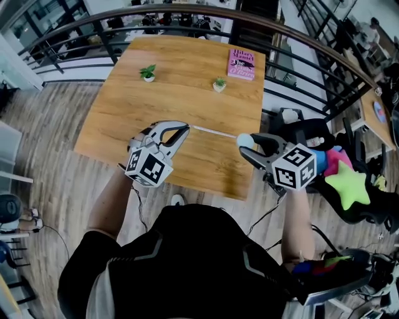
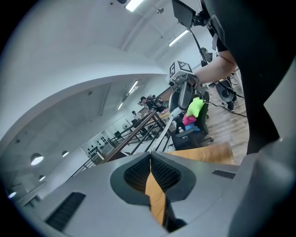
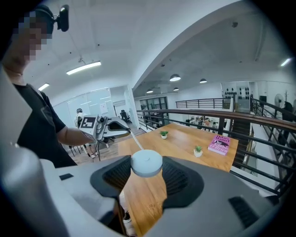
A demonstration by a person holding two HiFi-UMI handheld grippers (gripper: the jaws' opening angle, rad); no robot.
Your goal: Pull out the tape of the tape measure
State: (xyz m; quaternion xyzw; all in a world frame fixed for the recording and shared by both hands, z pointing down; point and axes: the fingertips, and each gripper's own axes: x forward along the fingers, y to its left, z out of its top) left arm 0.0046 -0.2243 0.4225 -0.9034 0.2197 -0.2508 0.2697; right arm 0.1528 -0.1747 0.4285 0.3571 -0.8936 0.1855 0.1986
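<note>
Tape [image 1: 214, 131] extended between the two grippers above the worktop [image 1: 181, 68].
Right gripper [image 1: 249, 147]: fingers clamped on the round white tape measure [image 3: 146, 163], held over the near right part of the wooden worktop. Left gripper [image 1: 186, 129]: fingers closed on the end of the white tape, which runs in a straight line from the tape measure to its fingertips. A pink book [image 1: 242, 64] and two small potted plants [image 1: 148, 73] [image 1: 219, 83] sit at the far side.

Your left gripper [image 1: 185, 129] and right gripper [image 1: 247, 146] hang side by side over the table's [image 1: 187, 112] near part. The tape [image 1: 215, 132] runs between them from the tape measure [image 1: 245, 140] in the right one. Left plant [image 1: 148, 73] and right plant [image 1: 219, 84] stand farther back, the book [image 1: 242, 64] lies at the far right corner, and the railing [image 1: 187, 11] runs behind.
</note>
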